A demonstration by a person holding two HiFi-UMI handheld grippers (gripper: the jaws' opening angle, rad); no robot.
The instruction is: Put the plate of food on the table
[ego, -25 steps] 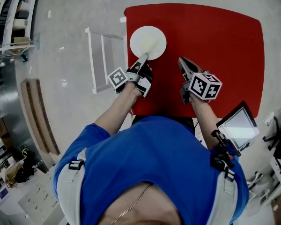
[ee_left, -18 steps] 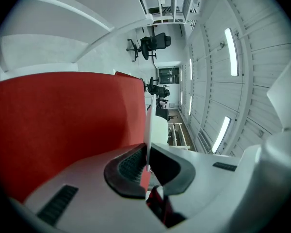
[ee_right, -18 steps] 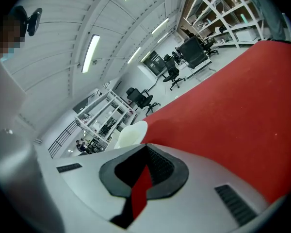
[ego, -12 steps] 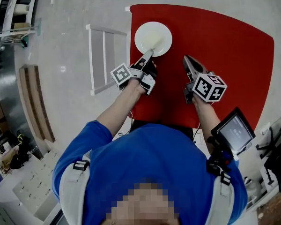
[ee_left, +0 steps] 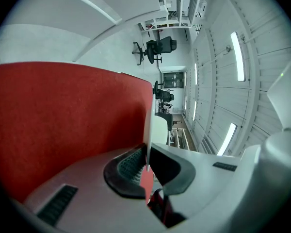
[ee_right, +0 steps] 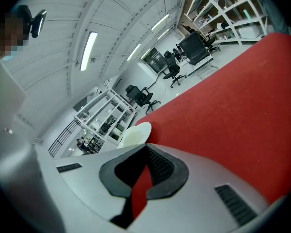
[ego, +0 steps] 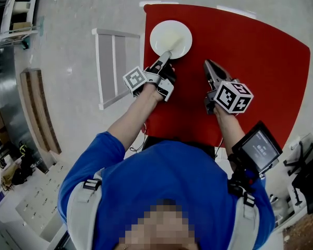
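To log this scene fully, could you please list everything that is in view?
round white plate: one, white, over the red table's far left corner
red table: one, red, in front of the person
white slatted frame: one, white, on the floor left of the table
dark-framed screen: one, dark, at the person's right side
black office chairs: several, black, far background
left gripper: one, grey, shut on the plate's near rim
right gripper: one, grey, shut and empty, over the table right of the plate

The left gripper (ee_left: 146,155) pinches the plate (ee_left: 149,129); red table (ee_left: 63,115) behind.
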